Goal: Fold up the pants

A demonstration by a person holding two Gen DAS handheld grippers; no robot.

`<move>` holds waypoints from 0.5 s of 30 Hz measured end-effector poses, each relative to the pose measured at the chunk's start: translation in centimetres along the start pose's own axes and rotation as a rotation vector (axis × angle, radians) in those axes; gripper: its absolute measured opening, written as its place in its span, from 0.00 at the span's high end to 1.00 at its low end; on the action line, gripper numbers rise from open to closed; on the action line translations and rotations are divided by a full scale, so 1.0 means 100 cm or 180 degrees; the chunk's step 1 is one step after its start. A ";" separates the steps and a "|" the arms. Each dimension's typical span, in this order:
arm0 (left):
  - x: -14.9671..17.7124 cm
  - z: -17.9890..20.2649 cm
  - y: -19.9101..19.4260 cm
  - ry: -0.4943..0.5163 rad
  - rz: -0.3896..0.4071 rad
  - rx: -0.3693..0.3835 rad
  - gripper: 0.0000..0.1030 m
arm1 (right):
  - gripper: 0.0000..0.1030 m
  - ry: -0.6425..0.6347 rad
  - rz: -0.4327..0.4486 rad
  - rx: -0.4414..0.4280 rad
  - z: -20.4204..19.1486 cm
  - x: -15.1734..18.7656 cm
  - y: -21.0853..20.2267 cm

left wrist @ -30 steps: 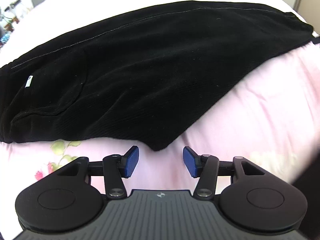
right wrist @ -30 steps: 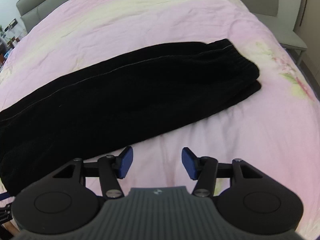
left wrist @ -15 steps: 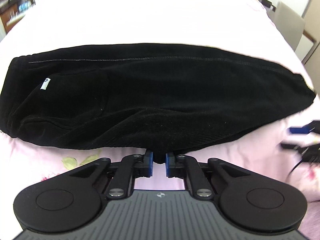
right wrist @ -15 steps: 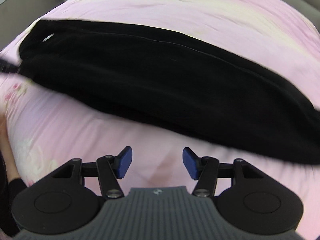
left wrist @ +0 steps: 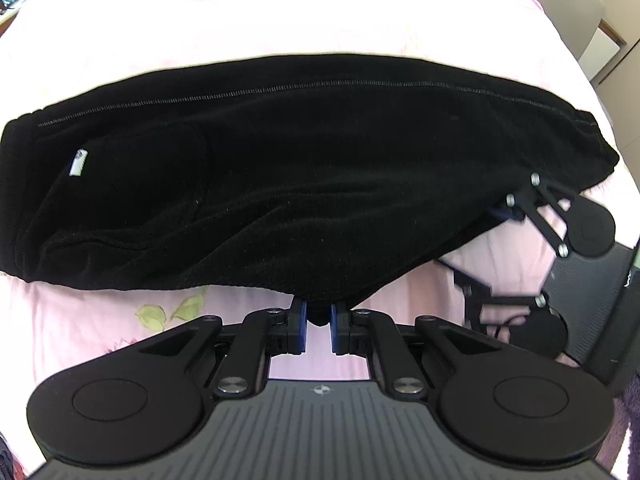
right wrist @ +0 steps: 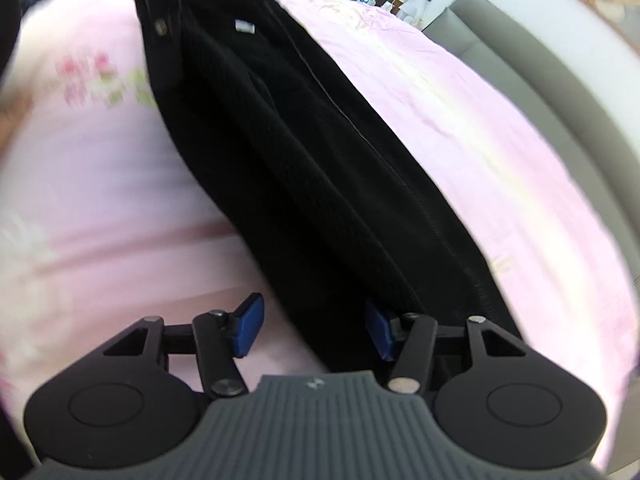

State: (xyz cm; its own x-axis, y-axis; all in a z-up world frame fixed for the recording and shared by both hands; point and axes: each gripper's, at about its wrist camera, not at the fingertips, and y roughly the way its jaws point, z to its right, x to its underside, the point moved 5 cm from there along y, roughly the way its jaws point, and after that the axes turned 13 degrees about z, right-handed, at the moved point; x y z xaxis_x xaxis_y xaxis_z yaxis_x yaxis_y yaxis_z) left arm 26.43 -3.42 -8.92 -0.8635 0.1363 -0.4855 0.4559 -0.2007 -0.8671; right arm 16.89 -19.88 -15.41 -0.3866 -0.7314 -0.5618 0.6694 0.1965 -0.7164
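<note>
Black pants (left wrist: 304, 168) flat on pink bed (left wrist: 320, 12), left gripper (left wrist: 319, 322) jaws clenched on pants' near edge, right gripper (right wrist: 314, 326) jaws just closing, apart, straddling pants' hem end w/o pressing.

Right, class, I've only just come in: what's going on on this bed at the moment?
A person is folding black pants that lie lengthwise on a pink bedspread, with a hand-held tool in each hand. The left tool is shut on the crotch point at the near edge. The right tool is at the leg end; its jaws have just been closing a little but stand apart, with the fabric's edge between them, not yet gripped.
</note>
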 end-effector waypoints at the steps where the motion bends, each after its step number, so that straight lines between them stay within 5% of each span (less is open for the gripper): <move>1: 0.003 -0.001 0.003 0.0030 -0.0021 -0.0003 0.89 | 0.72 -0.0049 -0.0149 -0.0021 -0.001 0.006 0.005; 3: 0.009 -0.002 0.011 0.0063 -0.0072 0.0024 0.89 | 0.93 0.0037 -0.0374 -0.0172 -0.002 0.017 0.013; 9: 0.038 -0.004 0.037 0.0178 -0.0275 0.0035 0.89 | 0.94 -0.0087 -0.0399 -0.0381 -0.003 0.021 -0.001; 15: 0.077 -0.013 0.079 -0.0005 -0.0477 0.0036 0.90 | 0.93 -0.0433 -0.0459 -0.0299 -0.023 0.035 0.000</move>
State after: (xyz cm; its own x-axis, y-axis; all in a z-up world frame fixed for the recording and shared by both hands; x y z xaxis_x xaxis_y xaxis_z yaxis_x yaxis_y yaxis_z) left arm 23.62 -2.74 -19.62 -0.9221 0.1641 -0.3505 0.3193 -0.1892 -0.9286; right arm 14.04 -20.93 -18.35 -0.3806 -0.8364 -0.3943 0.5490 0.1388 -0.8242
